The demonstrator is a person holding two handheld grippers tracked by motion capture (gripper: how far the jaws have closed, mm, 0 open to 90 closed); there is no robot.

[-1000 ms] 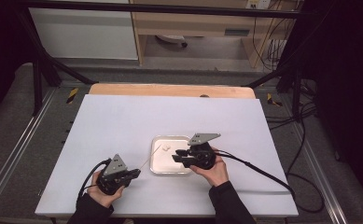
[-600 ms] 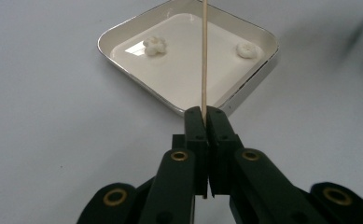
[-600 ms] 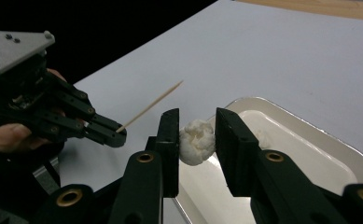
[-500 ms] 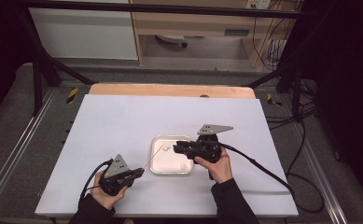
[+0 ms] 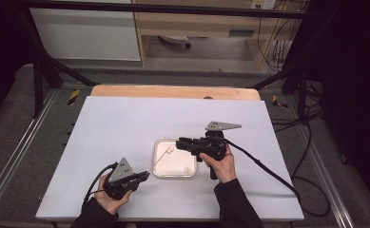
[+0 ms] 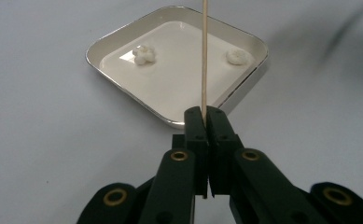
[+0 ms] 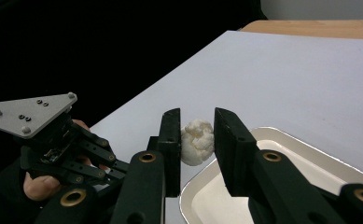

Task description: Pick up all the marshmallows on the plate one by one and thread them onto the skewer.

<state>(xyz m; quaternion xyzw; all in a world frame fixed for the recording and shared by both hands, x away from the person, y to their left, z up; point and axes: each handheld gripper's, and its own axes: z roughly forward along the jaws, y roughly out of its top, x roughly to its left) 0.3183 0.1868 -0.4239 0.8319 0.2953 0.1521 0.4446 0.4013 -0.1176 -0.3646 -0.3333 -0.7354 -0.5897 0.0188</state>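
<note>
A square white tray (image 5: pixel 179 161) sits near the table's front middle, with two white puffed pieces in it (image 6: pixel 143 54) (image 6: pixel 236 56). My left gripper (image 5: pixel 143 177) rests low by the tray's front left corner, shut on a thin wooden skewer (image 5: pixel 158 164) that slants up over the tray. In the left gripper view the skewer (image 6: pixel 204 56) rises from between the closed jaw tips (image 6: pixel 206 114). My right gripper (image 5: pixel 179 142) hovers above the tray's far edge, pointing left, shut on a third white puffed piece (image 7: pixel 197 142) held between its pads above the tray rim (image 7: pixel 310 140).
The white table top (image 5: pixel 125 128) has a wooden strip (image 5: pixel 173 91) along its far edge. Cables trail from both grippers, the right one curving off toward the table's right edge (image 5: pixel 268 171). Dark metal frame bars stand around the table.
The right gripper has lifted from the tray with the white piece between its jaws and drifted a little toward the far side. The left gripper and skewer have stayed put.
</note>
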